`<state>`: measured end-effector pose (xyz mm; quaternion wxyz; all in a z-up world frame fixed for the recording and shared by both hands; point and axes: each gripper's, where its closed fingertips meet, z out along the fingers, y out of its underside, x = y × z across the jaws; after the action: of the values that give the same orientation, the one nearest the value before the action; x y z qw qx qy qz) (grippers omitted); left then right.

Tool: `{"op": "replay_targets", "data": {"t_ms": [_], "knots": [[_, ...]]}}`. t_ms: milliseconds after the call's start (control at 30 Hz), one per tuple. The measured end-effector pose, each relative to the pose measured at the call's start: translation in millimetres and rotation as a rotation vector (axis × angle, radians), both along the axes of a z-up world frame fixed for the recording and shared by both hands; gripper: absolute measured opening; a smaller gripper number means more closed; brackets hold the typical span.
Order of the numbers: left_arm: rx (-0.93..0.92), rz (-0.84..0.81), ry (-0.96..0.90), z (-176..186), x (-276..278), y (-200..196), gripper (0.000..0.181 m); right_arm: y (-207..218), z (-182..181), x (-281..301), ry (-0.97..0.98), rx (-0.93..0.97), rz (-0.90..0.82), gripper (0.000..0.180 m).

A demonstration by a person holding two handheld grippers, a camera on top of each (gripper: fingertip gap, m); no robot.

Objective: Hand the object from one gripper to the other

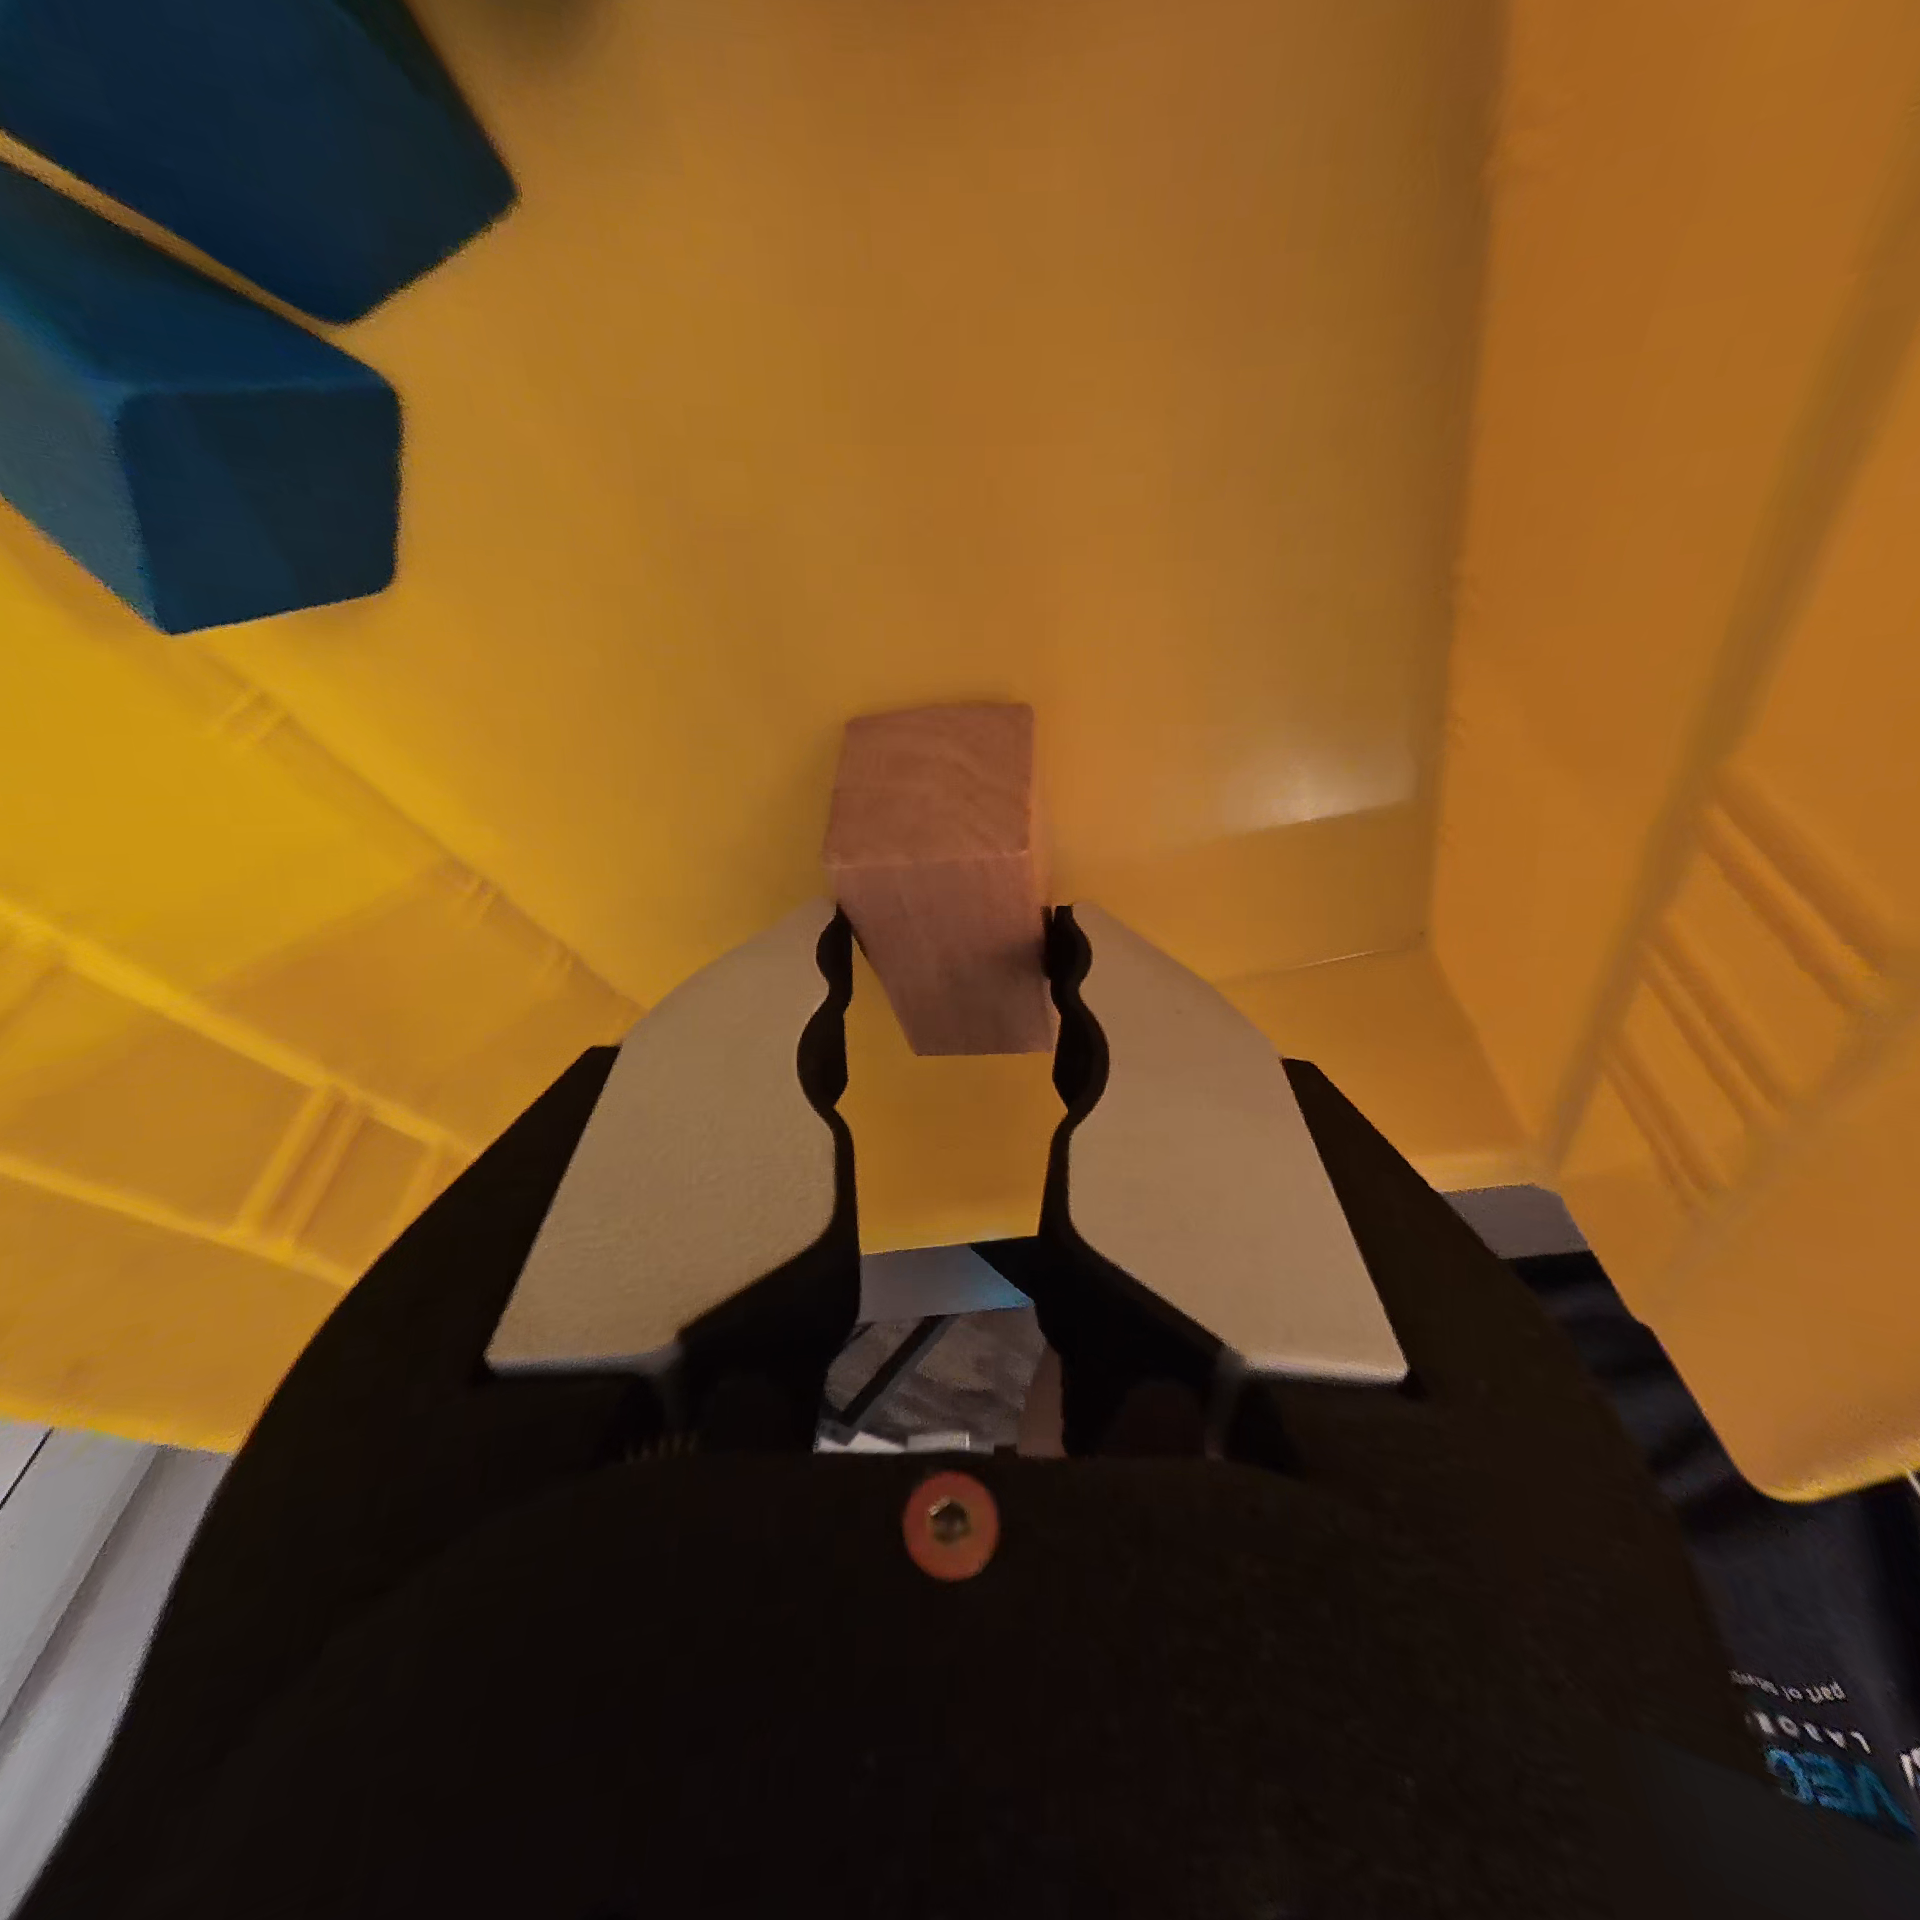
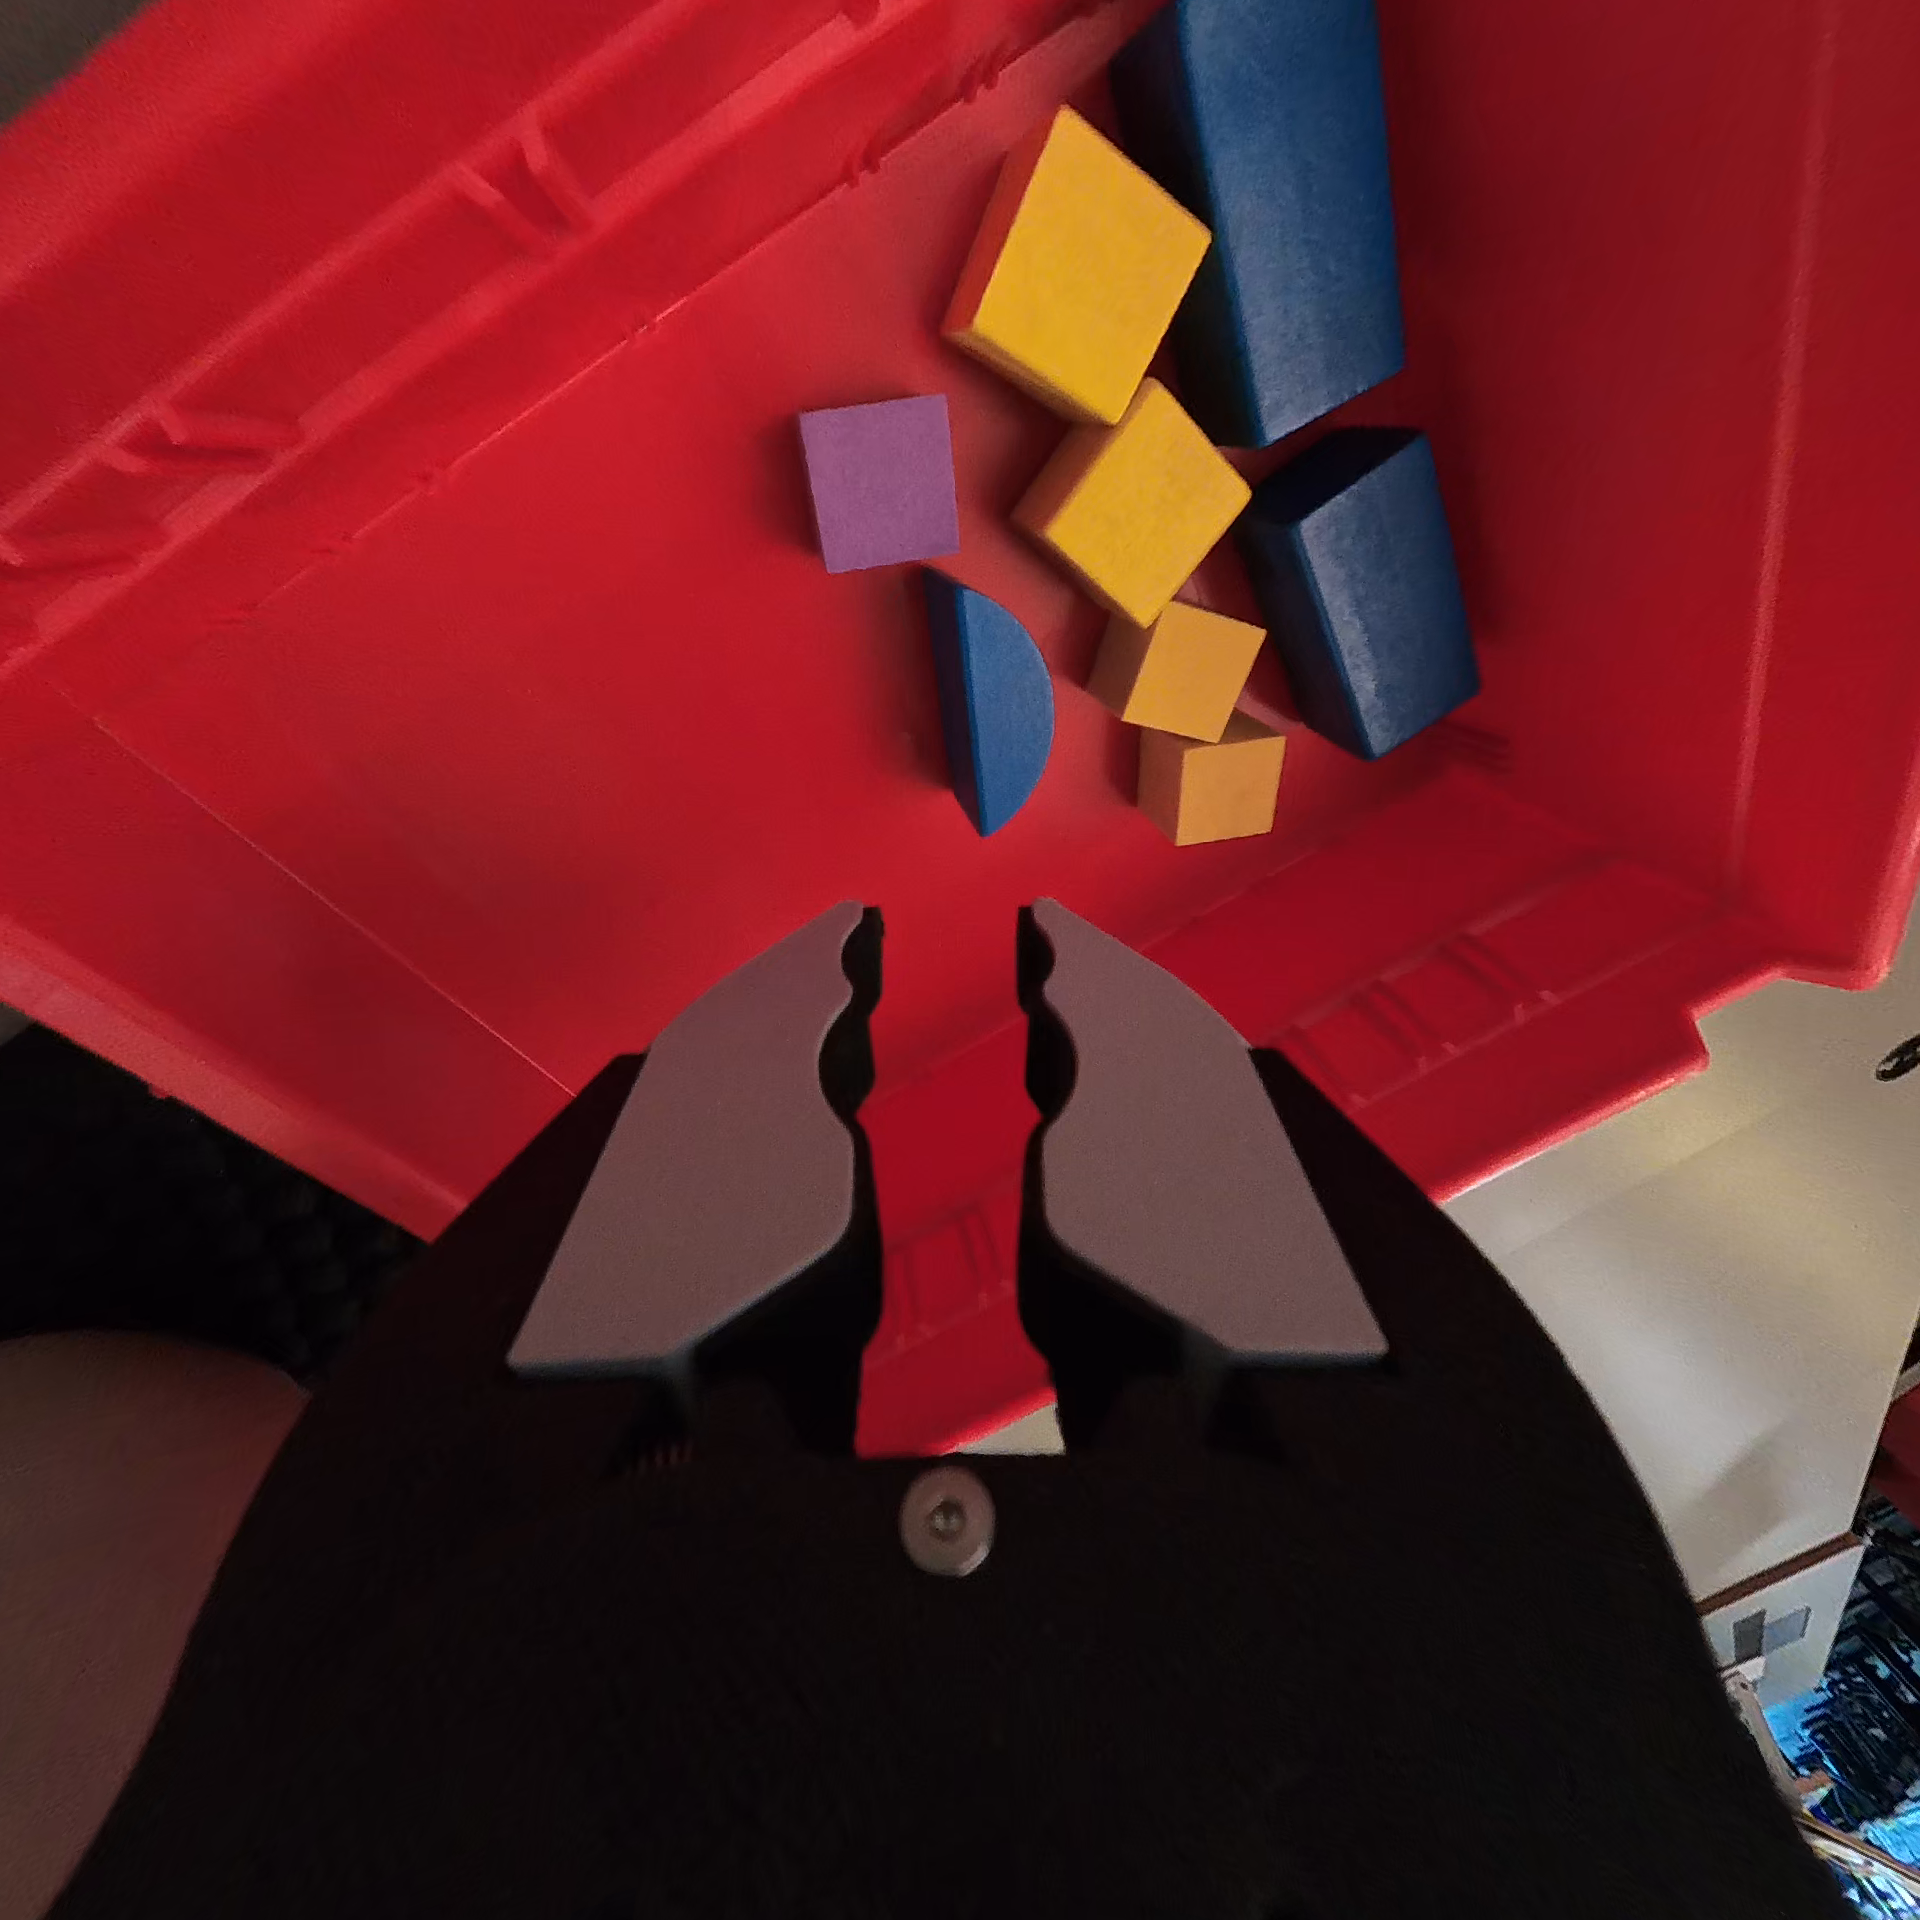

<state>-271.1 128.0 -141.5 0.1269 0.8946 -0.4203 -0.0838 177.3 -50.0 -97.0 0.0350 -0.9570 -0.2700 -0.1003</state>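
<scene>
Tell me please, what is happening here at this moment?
A person works with two handheld grippers. The left gripper is shut on a plain wooden block over a yellow bin. The right gripper is open and holds nothing, above a red bin of coloured blocks. The handover is not yet done.

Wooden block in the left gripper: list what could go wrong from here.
1. The left gripper pinches the natural wood block only at its fingertips, so it might twist or slip out over the yellow bin.
2. The right gripper is open and empty over the red bin, and neither view shows the other gripper, so the handover probably needs a long carry.
</scene>
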Motion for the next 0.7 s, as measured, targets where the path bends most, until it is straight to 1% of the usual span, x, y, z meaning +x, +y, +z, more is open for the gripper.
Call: {"op": "replay_targets", "data": {"t_ms": [100, 200, 300, 400, 533, 567, 633, 700], "knots": [[0.038, 0.01, -0.058, 12, -2, 8, 0.035, 1, 4, 2, -0.006, 0.018, -0.01, 0.026], [0.089, 0.027, -0.201, 33, 0, 20, 0.034, 4, 11, 5, -0.022, 0.057, -0.023, 0.026], [0.138, 0.03, -0.424, 63, 11, 28, 0.034, 12, 24, 8, -0.058, 0.13, -0.039, 0.026], [0.168, 0.009, -0.677, 97, 30, 31, 0.034, 24, 46, 9, -0.11, 0.247, -0.045, 0.026], [0.098, -0.084, -1.005, 141, 66, 12, 0.033, 48, 91, -10, -0.147, 0.49, -0.001, 0.026], [0.071, -0.122, -1.067, 150, 75, 5, 0.033, 56, 103, -21, -0.125, 0.562, 0.024, 0.026], [0.035, -0.193, -1.169, 165, 92, -10, 0.033, 71, 126, -57, -0.018, 0.707, 0.097, 0.026], [0.0, -0.249, -1.212, 171, 106, -24, 0.033, 84, 145, -103, 0.165, 0.833, 0.181, 0.026]]}}
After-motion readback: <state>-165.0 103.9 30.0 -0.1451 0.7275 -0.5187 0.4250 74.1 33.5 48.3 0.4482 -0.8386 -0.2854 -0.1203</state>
